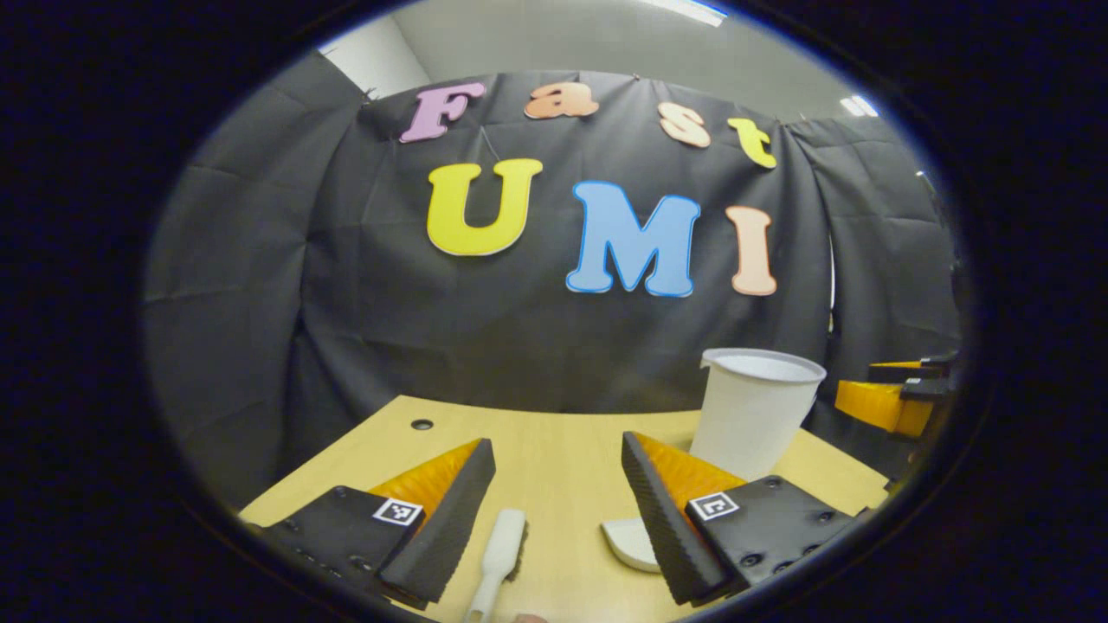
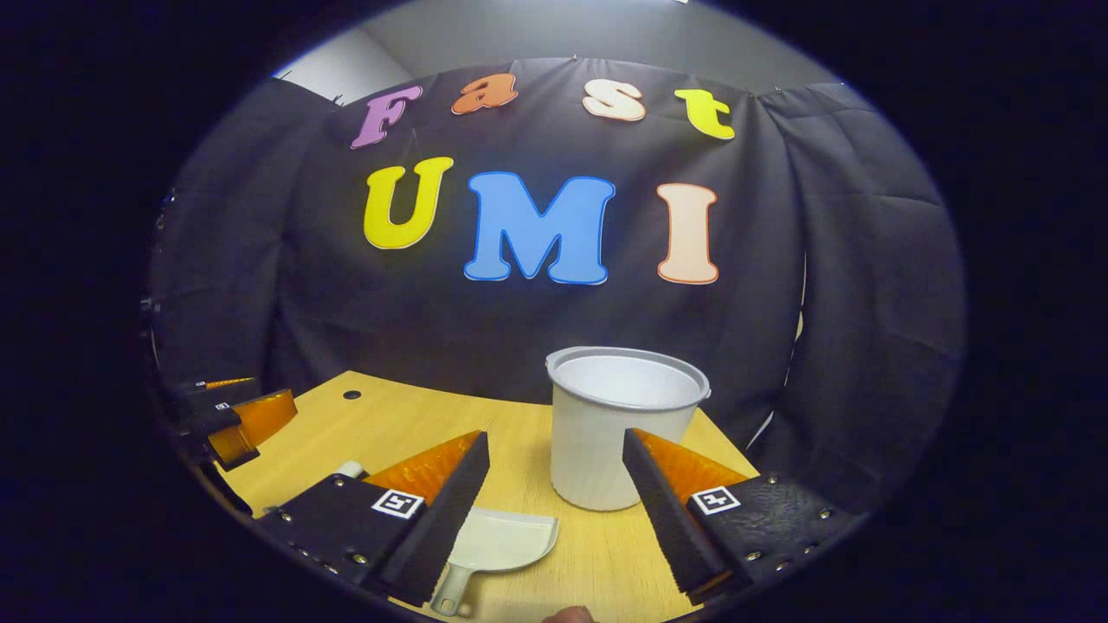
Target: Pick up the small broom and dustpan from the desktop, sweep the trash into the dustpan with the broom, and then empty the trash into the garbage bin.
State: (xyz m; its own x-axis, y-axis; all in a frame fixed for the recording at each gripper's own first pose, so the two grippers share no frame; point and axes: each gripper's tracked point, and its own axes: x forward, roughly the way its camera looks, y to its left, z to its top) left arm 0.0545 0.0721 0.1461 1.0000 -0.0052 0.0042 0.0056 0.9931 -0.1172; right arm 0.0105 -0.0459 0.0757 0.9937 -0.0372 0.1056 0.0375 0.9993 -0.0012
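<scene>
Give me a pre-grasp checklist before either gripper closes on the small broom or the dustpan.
1. Left gripper open: ok, jaws wide apart.
2. Small white plastic broom between the left gripper's fingers: ok, its handle lies on the light wooden desktop in the gap, untouched.
3. Right gripper open: ok.
4. White plastic dustpan lined up for the right gripper: ok, lying flat in the gap, handle towards the camera.
5. White plastic garbage bin upright and open: ok, beyond the dustpan.
6. Trash located: cannot tell, none made out on the desktop.
</scene>
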